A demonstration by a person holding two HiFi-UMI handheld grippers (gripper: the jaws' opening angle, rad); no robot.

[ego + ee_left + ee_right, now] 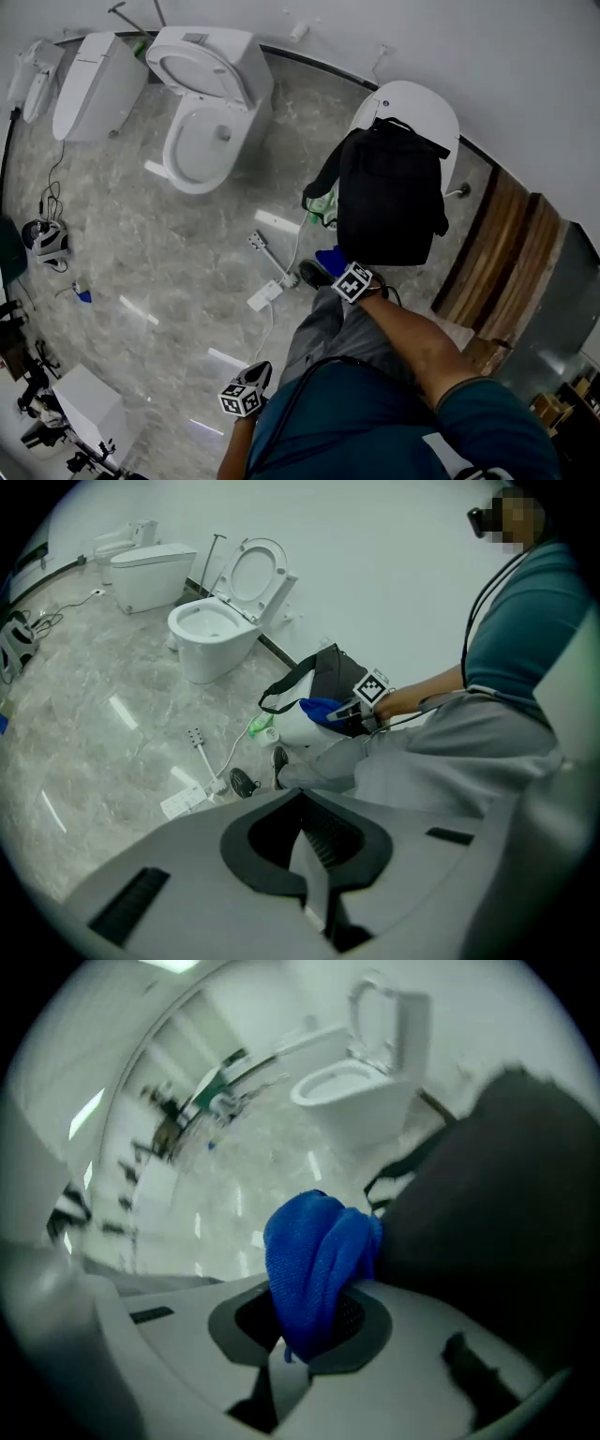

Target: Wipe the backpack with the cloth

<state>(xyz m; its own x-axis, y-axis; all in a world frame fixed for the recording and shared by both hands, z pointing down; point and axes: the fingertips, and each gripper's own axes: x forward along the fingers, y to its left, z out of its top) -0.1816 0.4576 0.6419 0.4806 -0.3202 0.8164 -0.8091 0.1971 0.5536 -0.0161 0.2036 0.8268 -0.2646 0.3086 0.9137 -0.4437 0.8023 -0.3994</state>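
Right gripper (302, 1340): jaws clamped on the bunched blue cloth (319, 1251), just beside the black backpack (389, 192), right of centre in head view. Left gripper (314, 860): jaws together, empty. Judged: cloth soft and light; backpack limp, so brace its top.

1. Upper right of the frame: black backpack (389, 192) draped over a closed white toilet (417, 108), straps trailing off its left side.
2. Just below the backpack: right tool (347, 275), marker cube up, on an outstretched forearm; cloth (330, 260), blue, at its tip beside the backpack's lower left corner.
3. Lower centre: left tool (251, 382), held close to the teal-shirted torso, well apart from the backpack.
4. Upper left: open toilet (202, 141), seat up, beside another white fixture (94, 84).
5. Centre: white power strip (265, 295) and cable on the grey marble floor (141, 244).
6. Right edge: wooden panel (497, 253).
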